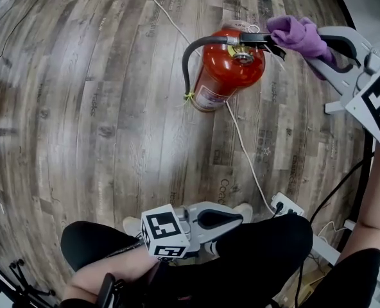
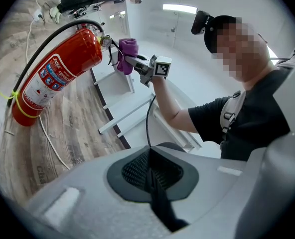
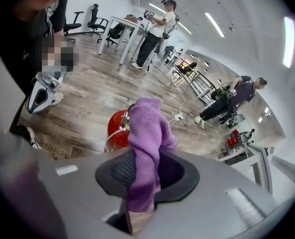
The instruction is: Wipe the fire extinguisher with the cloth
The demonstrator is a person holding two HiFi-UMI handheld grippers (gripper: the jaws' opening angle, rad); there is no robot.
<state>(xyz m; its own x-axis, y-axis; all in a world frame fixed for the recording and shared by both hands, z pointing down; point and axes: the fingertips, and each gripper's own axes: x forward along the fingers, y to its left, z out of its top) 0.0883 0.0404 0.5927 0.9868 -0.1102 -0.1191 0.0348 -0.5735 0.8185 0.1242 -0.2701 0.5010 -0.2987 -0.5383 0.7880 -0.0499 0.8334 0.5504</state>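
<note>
Cloth [image 3: 146,133] gripped by right hand-held gripper [image 3: 147,183] half-hides extinguisher [image 3: 116,128]; left hand-held gripper [image 2: 152,176] clenched, empty.

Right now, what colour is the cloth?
Purple cloth, clearest in the right gripper view.

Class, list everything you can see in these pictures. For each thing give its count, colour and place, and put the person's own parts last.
fire extinguisher: one, red with a black hose, standing on the floor
cloth: one, purple, at the extinguisher's top handle
cable: one, white, on the floor, running past the extinguisher's base
power strip: one, white, on the floor near the person's legs
floor: one, grey-brown wood planks, under everything
other people: two, dark clothes, far side of the room
left hand-held gripper: one, grey, above the person's lap, jaws together on nothing
right hand-held gripper: one, grey, at the extinguisher's top, jaws shut on the cloth
</note>
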